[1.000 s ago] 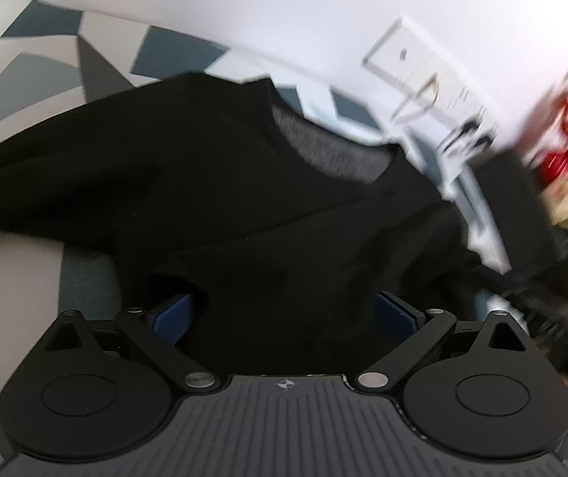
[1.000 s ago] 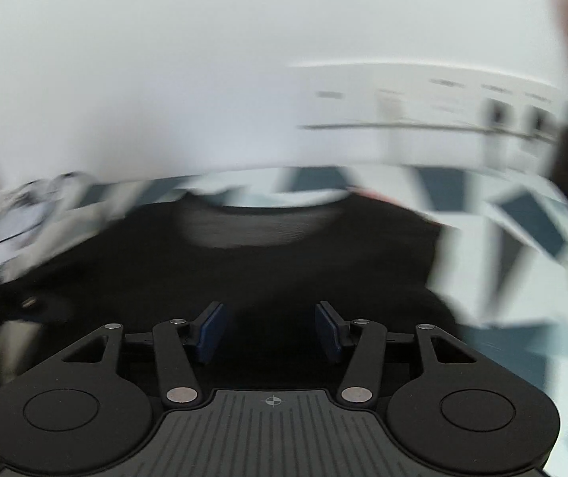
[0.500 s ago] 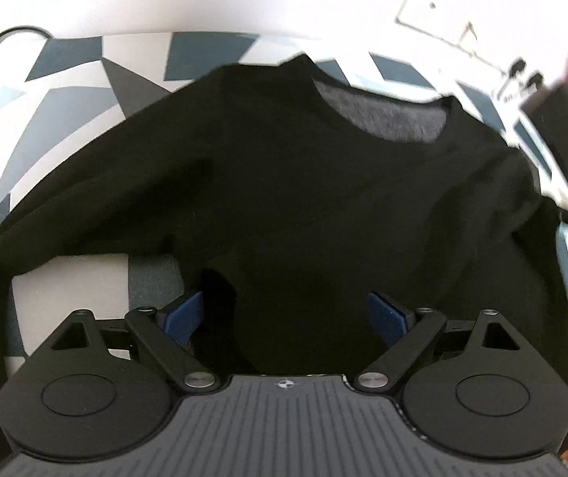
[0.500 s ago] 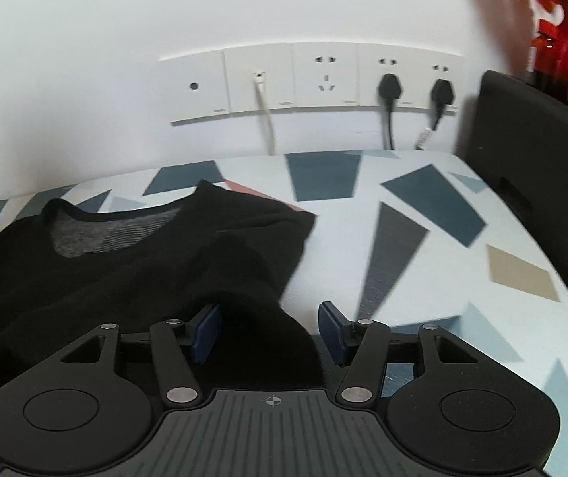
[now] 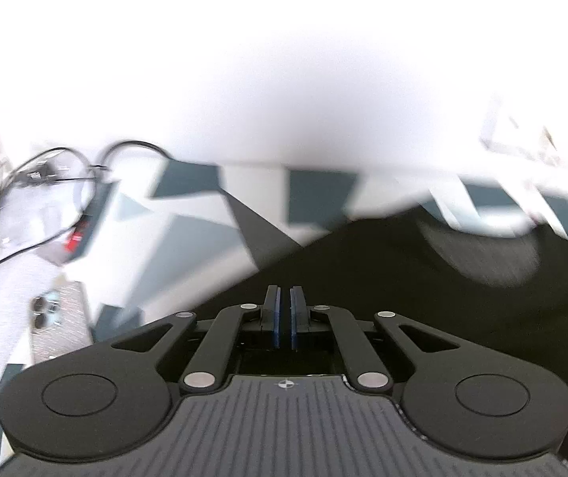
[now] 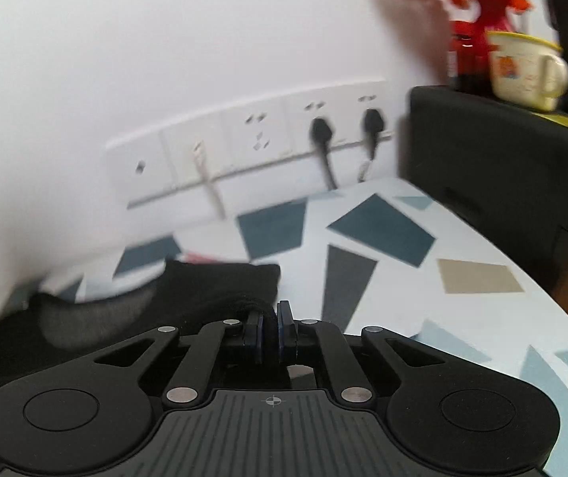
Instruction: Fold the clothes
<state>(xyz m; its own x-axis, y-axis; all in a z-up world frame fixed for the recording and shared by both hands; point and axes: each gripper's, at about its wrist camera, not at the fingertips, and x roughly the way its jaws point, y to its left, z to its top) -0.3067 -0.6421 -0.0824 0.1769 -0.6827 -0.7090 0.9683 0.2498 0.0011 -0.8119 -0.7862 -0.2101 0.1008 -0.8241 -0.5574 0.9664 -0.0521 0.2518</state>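
Observation:
A black shirt (image 5: pixel 423 278) lies on the patterned table, with its neckline (image 5: pixel 482 254) to the right in the left wrist view. My left gripper (image 5: pixel 284 298) is shut at the shirt's left edge; black cloth lies around its tips, and I cannot tell if cloth is pinched. In the right wrist view the shirt (image 6: pixel 188 298) lies to the left. My right gripper (image 6: pixel 270 318) is shut on a fold of the shirt's right edge, with black cloth bunched between the pads.
Cables (image 5: pixel 45 183), a red-labelled box (image 5: pixel 85 230) and a phone (image 5: pixel 57 318) lie at the table's left. Wall sockets with plugs (image 6: pixel 323 135) are behind. A black cabinet (image 6: pixel 502 167) with a mug (image 6: pixel 526 71) stands at right.
Both grippers have shut from open. The left one swung to the shirt's left edge, the right one to its right edge. Both views are blurred by motion.

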